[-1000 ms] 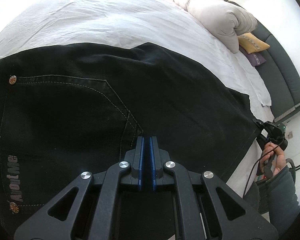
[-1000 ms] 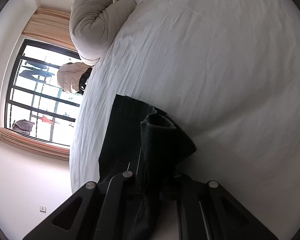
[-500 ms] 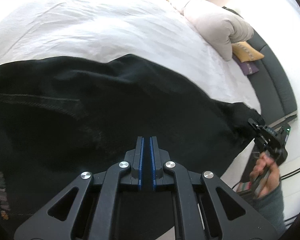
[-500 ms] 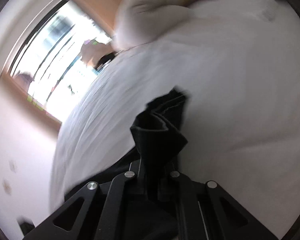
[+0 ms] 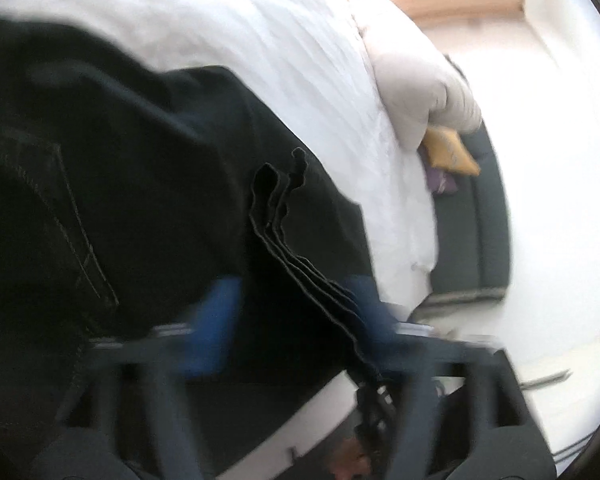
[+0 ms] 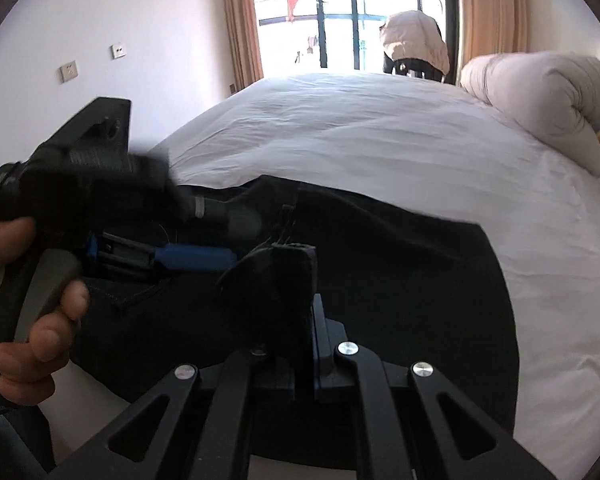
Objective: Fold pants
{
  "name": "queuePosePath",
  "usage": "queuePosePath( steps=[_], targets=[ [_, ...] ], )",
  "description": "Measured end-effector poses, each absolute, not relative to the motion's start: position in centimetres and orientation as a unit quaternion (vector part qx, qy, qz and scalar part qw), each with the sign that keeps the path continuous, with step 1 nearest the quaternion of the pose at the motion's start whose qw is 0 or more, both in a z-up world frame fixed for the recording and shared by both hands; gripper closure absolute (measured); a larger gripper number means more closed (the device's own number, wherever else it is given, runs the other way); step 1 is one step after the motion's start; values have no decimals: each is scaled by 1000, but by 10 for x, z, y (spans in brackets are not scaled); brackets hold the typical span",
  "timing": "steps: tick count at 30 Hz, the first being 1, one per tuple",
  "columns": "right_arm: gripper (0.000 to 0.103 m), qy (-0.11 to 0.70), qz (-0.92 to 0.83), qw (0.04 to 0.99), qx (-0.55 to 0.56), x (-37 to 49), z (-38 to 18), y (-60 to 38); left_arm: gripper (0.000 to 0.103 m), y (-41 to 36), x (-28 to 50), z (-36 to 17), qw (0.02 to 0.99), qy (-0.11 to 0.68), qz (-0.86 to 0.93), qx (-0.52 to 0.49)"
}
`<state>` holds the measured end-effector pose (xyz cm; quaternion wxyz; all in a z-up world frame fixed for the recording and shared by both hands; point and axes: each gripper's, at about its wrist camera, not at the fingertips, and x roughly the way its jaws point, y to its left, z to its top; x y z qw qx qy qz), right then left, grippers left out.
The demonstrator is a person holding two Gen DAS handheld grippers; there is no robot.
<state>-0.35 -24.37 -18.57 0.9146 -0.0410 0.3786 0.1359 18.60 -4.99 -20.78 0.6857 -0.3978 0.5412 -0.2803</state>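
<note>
White bed point(image 6: 380, 140), curtained window point(image 6: 352, 12), white walls point(image 6: 140, 12)

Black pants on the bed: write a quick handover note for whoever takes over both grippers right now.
Left gripper: jaws opening, wide apart, over the waist end of the black pants; the pads press on nothing.
Right gripper: jaws shut on the bunched leg hems, brought over the waist end near the left gripper.
Pants lie on the white sheet, leg end doubled over the top half.
Done: first lengthwise fold, hems carried across.
Left: lay the hems down, release, flatten, probably fold once more.
</note>
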Motion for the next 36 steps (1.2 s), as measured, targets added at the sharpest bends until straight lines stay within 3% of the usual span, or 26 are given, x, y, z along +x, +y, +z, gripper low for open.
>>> queuePosePath(
  steps=[1, 10, 12, 13, 14, 16, 31, 35, 36],
  targets=[
    [97, 376, 134, 916, -51, -5, -185, -242, 16, -49, 187, -210, 681, 539, -280, -409],
    [96, 353, 137, 919, -108, -18, -177, -210, 17, -68, 207, -223, 641, 572, -301, -414],
    [96, 349, 141, 919, -120, -21, -177, -203, 45, -74, 210, -224, 643, 573, -309, -404],
    [96, 347, 145, 918, -121, -24, -176, -201, 79, -76, 211, -226, 642, 581, -311, -393],
    [96, 346, 149, 918, -122, -26, -175, -198, 89, -76, 210, -229, 642, 587, -306, -387],
    [96, 346, 153, 917, -127, -25, -175, -192, 96, -69, 209, -232, 646, 582, -301, -391],
    [94, 366, 195, 900, -137, -17, -189, -161, 95, -18, 174, -228, 710, 579, -266, -298],
    [77, 419, 211, 874, -125, -13, -213, -158, 95, -15, 172, -236, 704, 588, -268, -293],
    [67, 423, 217, 873, -109, -15, -212, -164, 94, -15, 171, -235, 706, 591, -268, -284]
  ],
)
